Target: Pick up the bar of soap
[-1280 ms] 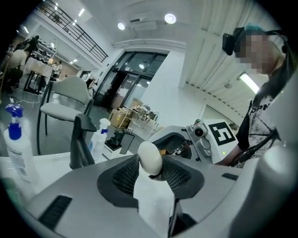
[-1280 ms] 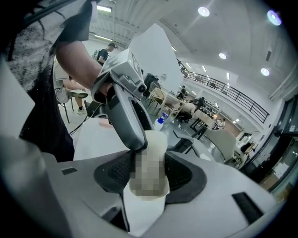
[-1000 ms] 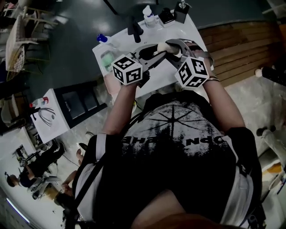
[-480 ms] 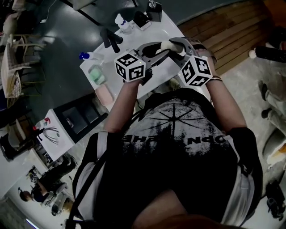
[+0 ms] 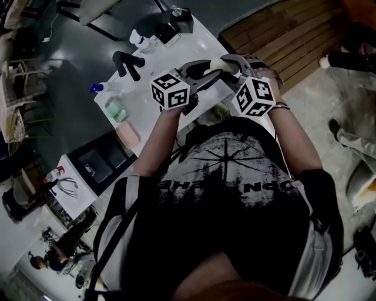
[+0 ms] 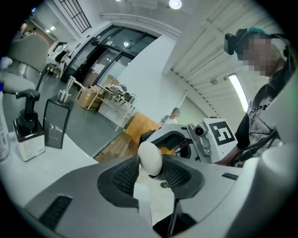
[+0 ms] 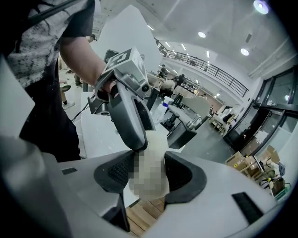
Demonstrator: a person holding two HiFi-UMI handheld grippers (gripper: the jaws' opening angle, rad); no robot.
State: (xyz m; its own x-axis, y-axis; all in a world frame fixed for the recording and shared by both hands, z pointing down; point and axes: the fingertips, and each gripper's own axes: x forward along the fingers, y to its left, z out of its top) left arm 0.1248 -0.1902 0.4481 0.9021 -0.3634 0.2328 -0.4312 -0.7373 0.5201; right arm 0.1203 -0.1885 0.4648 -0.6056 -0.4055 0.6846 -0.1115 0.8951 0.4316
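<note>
Both claws are pinching the same thing. The left claw [image 6: 151,177] has its ribbed pads pressed on one end of the bar of soap [image 5: 220,63], and the right claw [image 7: 148,179] clamps the other end from the opposite side. The pale oval bar hangs in the air between them, clear of the tabletop [image 5: 169,54]. It sits above the edge where the person stands, toward that edge's right-hand corner.

Over the last second neither grip has altered; the pads sit as they did. What has changed is the place. The two claws and the bar have swung together to the right along the tabletop. The black dispenser [image 5: 179,14] at the far edge stood almost straight beyond the bar a second ago and now lies well off to its left. So do the green dish [image 5: 115,109] and the blue-capped bottle [image 5: 96,88] near the left edge.

For the task this suggests the lift itself is done and the bar is simply being carried.

Readable writing is scarce. The marker cubes [image 5: 170,91] carry only black-and-white square patterns. The shirt has lettering, upside down in the head view and too broken to read surely. The pump bottle [image 6: 29,132] has a pale label I cannot make out, and the soap shows no stamp.
</note>
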